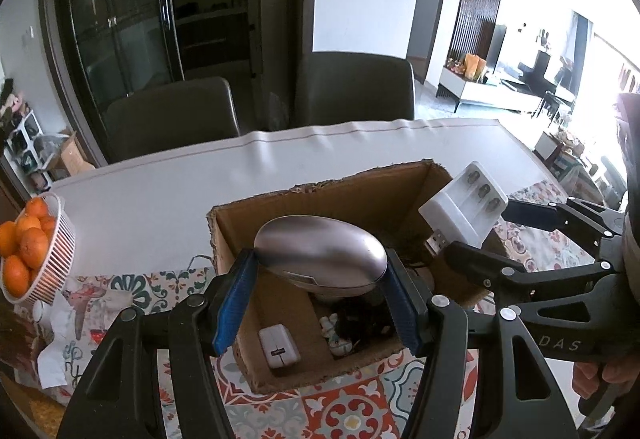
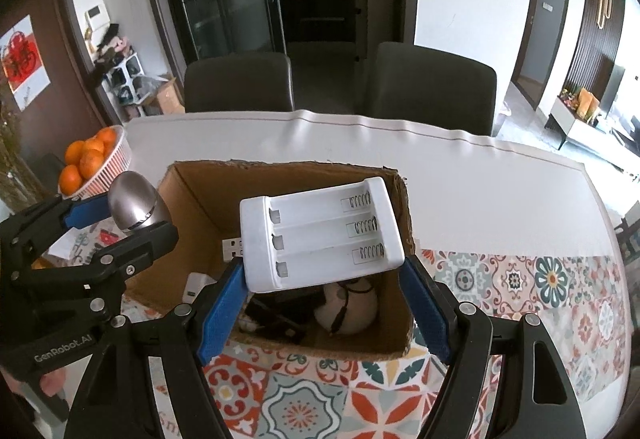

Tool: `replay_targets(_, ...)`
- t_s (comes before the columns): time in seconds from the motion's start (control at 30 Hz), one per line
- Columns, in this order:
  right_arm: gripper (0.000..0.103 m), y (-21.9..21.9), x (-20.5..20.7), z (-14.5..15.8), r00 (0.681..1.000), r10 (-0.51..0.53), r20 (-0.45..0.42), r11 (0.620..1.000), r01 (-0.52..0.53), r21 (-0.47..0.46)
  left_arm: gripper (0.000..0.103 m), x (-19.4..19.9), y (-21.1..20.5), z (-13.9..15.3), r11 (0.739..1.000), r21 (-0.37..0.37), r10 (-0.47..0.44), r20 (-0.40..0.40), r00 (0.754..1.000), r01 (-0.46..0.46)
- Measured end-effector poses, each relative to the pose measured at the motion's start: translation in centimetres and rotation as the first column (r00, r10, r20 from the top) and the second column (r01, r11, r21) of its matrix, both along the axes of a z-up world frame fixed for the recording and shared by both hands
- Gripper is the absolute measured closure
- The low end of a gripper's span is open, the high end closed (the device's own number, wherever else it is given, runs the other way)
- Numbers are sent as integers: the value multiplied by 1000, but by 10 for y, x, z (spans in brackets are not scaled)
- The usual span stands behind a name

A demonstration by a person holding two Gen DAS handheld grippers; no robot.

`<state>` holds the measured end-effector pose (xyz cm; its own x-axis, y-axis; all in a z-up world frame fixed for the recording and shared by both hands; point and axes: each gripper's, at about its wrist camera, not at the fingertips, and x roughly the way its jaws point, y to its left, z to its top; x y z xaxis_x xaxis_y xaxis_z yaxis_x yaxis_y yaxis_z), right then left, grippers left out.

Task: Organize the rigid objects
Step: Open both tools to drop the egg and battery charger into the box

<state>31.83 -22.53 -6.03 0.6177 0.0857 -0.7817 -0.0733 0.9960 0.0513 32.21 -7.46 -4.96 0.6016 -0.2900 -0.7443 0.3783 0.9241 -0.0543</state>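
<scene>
Lettering "GenRobot.AI" marks left hand-held gripper (image 2: 132, 217) — "DAS" the right (image 1: 476, 235).

My left wrist camera rides just behind the left hand-held gripper (image 1: 320, 275), tilted down and forward, close over the cardboard box (image 1: 320, 199) on the worktop (image 1: 160, 191). My right wrist camera sits the same way behind the right hand-held gripper (image 2: 324, 279), also close above that box. Both views share the box, the worktop's far edge, two dark chairs (image 2: 240, 79) and the orange basket (image 1: 56, 251) at frame left. Each camera catches the other gripper at its frame edge.
</scene>
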Motion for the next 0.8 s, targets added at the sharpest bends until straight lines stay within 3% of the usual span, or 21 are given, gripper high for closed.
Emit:
replay_targets(0.17,26,-4,12,-10,999,-1,-48,1000,2,20,38,8,-2,-9,999,29,18,-44,999,-16)
replay_targets(0.33,25,-5,14,-17,998,-5,-68,1000,7,23,33,6,-3,-11,998,47,33,-26,999,-32)
replay_targets(0.8,25,-5,-22,11,997,-78,23,997,77,14,29,-31,9,18,995,21,94,45,995,-95)
